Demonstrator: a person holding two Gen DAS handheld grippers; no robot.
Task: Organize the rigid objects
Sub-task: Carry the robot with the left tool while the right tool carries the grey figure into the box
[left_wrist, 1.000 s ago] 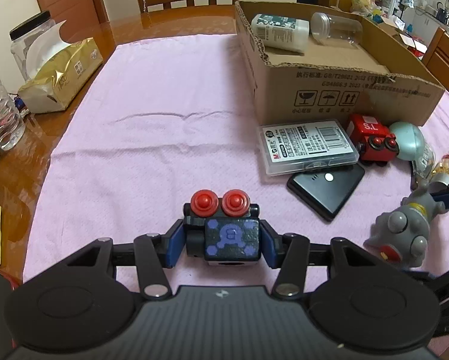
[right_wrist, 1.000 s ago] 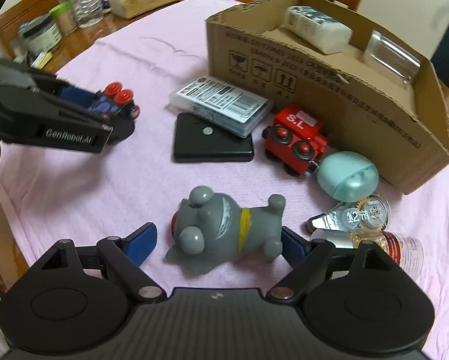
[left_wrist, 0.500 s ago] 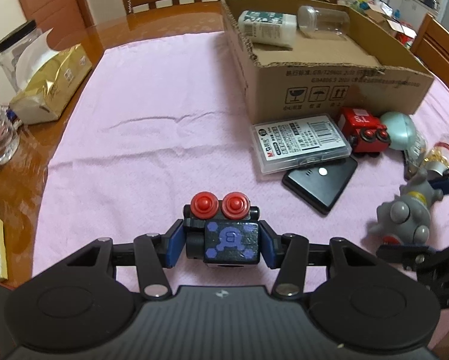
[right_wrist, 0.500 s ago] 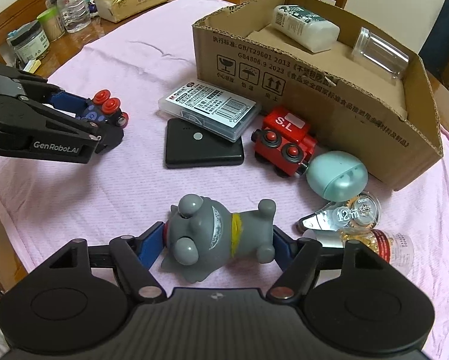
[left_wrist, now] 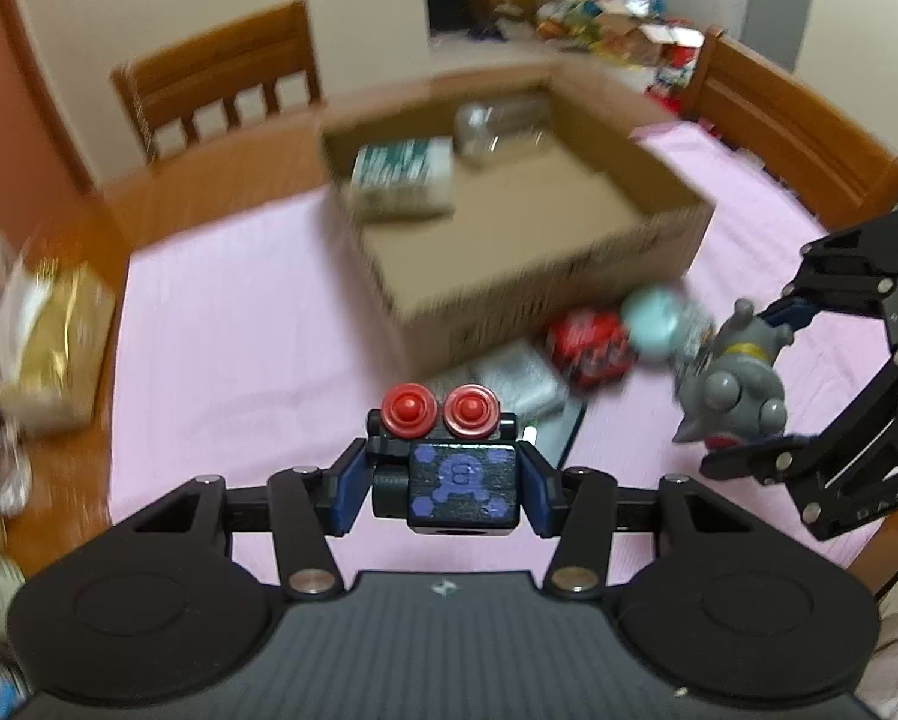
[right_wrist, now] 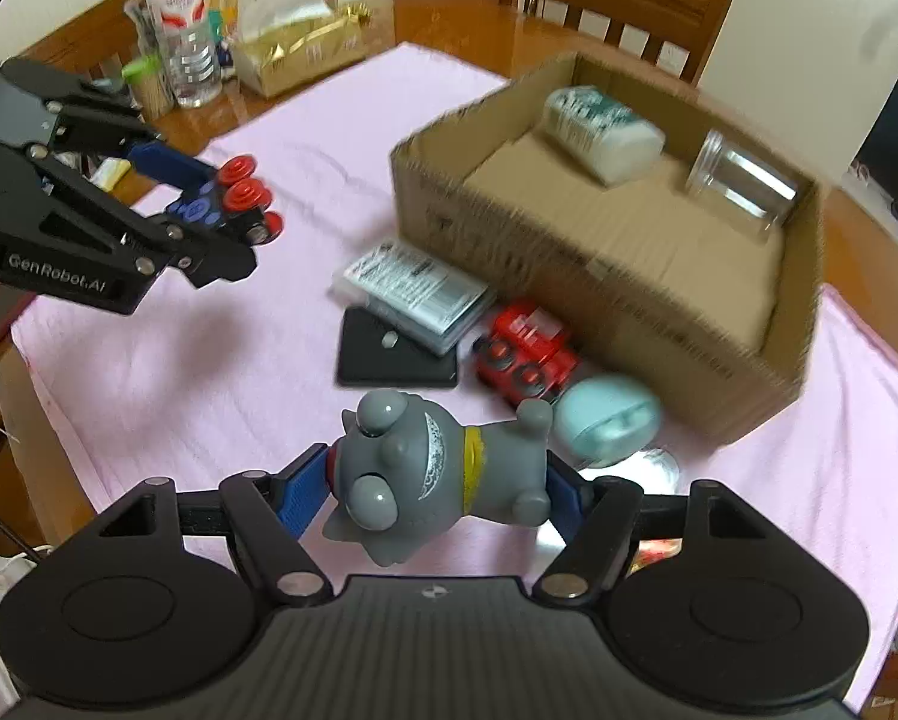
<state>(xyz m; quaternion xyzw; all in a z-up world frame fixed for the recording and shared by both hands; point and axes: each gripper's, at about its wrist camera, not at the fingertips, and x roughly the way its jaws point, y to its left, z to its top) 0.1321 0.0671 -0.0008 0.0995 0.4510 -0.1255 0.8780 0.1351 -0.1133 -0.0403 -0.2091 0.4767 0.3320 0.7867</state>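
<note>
My left gripper [left_wrist: 444,489] is shut on a black toy engine [left_wrist: 460,483] with red wheels and purple marks, held above the pink cloth [left_wrist: 239,330]. The right wrist view shows this gripper [right_wrist: 233,210] at the left with the toy [right_wrist: 242,195] between its fingers. My right gripper [right_wrist: 434,489] is shut on a grey toy dog [right_wrist: 425,468], pads pressing its head and rear, lifted off the cloth. The open cardboard box [right_wrist: 568,258] stands beyond, holding a white bottle [right_wrist: 598,132] and a clear jar [right_wrist: 742,180].
Before the box lie a clear plastic case [right_wrist: 413,294], a black flat device [right_wrist: 389,360], a red toy engine [right_wrist: 520,354] and a teal egg-shaped thing [right_wrist: 604,420]. A gold tissue pack [right_wrist: 293,54], a water bottle [right_wrist: 185,54] and a wooden chair [right_wrist: 622,6] stand behind.
The right gripper's jaws closed onto the grey dog. Both grippers then rose off the cloth with their toys, and the left one rolled, so the box sits more centrally in its view.
</note>
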